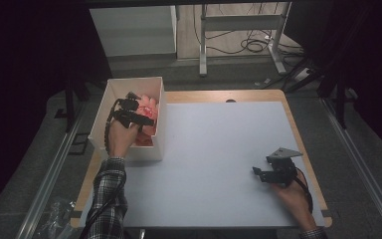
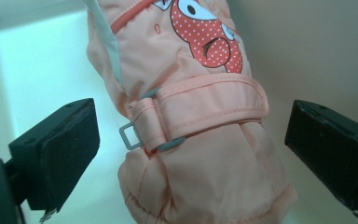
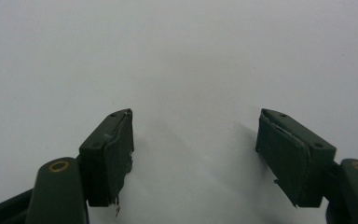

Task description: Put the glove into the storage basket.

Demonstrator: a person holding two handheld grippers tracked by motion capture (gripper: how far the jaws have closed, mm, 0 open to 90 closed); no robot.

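At table's far-left corner: white open-top cardboard box (image 1: 160, 119) with a peach-pink padded child's mitten (image 1: 148, 107) lying inside. In the left gripper view the mitten (image 2: 200, 126) has a red polka-dot cartoon patch, a pale mint side panel and a wrist strap run through a grey plastic buckle. It rests on the box floor, cuff end toward the camera.

Left gripper (image 1: 138, 119) hangs over the box interior, hand on its handle. Jaws spread wide on either side of the mitten's cuff, pads clear of the fabric: released, nothing gripped.

Right gripper (image 1: 259, 174) sits well away from the box, at the near-right part of the table, grey three-cornered plate on top. Jaws apart over bare surface, holding nothing.

Surface: pale grey-white mat (image 1: 219, 159) covering a light wooden table (image 1: 298, 134), wood edge visible around it. The box overlaps the mat's far-left corner.

Beyond the box: grey floor, a white metal frame with legs (image 1: 238, 30), black cables (image 1: 251, 46) coiled on the floor, dark drapes either side.
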